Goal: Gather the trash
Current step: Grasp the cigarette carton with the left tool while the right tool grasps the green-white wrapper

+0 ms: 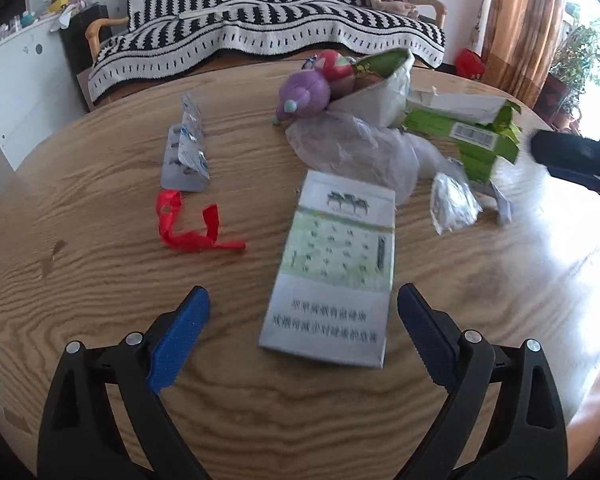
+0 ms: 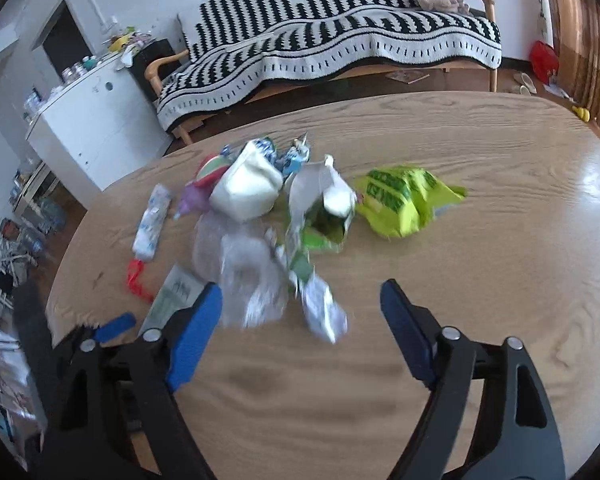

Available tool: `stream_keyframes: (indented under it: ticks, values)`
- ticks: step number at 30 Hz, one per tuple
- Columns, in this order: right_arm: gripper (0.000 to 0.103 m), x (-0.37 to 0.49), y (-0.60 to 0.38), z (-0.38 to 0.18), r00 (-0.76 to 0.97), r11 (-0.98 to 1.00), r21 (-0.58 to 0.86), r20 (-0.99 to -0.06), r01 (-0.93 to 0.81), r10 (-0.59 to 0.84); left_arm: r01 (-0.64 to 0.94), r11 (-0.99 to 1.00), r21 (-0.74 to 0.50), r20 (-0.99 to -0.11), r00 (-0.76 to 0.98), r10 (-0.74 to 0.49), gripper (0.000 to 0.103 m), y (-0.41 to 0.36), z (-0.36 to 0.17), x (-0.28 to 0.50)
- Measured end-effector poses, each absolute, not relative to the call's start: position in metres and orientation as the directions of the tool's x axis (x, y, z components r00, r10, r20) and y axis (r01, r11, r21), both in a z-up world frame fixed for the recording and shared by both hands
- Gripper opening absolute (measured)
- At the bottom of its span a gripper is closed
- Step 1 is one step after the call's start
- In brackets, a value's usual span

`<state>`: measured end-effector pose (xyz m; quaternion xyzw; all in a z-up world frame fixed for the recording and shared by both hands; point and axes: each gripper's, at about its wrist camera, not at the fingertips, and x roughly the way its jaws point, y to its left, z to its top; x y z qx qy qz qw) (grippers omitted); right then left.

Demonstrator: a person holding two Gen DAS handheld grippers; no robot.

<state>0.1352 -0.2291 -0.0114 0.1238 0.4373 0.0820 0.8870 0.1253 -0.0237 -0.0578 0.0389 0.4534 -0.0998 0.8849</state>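
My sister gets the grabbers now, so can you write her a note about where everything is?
Left gripper: jaws wide open, empty, either side of the near end of the flat white-and-green box.
Right gripper: jaws open, empty, facing the crumpled foil wrapper and clear plastic bag.
All of it lies on the wooden table: red ribbon, blister pack, torn green carton, lime-green bag, purple plush toy.
Done: nothing picked up that shows.
Left: collect every piece. No bin is in view.
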Motion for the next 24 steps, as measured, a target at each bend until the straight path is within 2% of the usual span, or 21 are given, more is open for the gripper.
stream_keyframes:
  ticks: [8, 10, 11, 12, 13, 15, 19, 24]
  values:
    - [0.070, 0.186, -0.231, -0.036, 0.585, 0.938, 0.345, -0.769, 0.038, 0.259, 0.216, 0.976, -0.013, -0.804, 0.579, -0.138, 0.090, -0.037, -0.058, 0.131]
    - [0.057, 0.191, -0.232, -0.041, 0.577, 0.935, 0.353, -0.772, 0.041, 0.267, 0.210, 0.978, -0.001, -0.800, 0.586, -0.127, 0.081, -0.040, -0.057, 0.131]
    - [0.037, 0.192, -0.233, -0.042, 0.573, 0.929, 0.368, -0.770, 0.038, 0.282, 0.208, 0.978, 0.007, -0.799, 0.589, -0.120, 0.072, -0.041, -0.056, 0.130]
    - [0.030, 0.192, -0.234, -0.042, 0.568, 0.924, 0.381, -0.768, 0.034, 0.295, 0.205, 0.979, 0.016, -0.797, 0.593, -0.111, 0.066, -0.042, -0.055, 0.129]
    - [0.029, 0.189, -0.235, -0.041, 0.573, 0.923, 0.382, -0.764, 0.030, 0.297, 0.202, 0.979, 0.018, -0.797, 0.595, -0.108, 0.060, -0.043, -0.053, 0.127]
    - [0.024, 0.181, -0.233, -0.035, 0.592, 0.934, 0.357, -0.755, 0.011, 0.282, 0.193, 0.981, -0.015, -0.802, 0.583, -0.127, 0.059, -0.040, -0.051, 0.125]
    - [0.023, 0.158, -0.232, -0.018, 0.628, 0.946, 0.323, -0.732, -0.018, 0.262, 0.182, 0.983, -0.013, -0.788, 0.604, -0.122, 0.059, -0.041, -0.038, 0.113]
    - [0.023, 0.115, -0.249, 0.009, 0.671, 0.933, 0.356, -0.679, -0.051, 0.296, 0.192, 0.981, -0.024, -0.767, 0.626, -0.141, 0.059, -0.041, -0.017, 0.092]
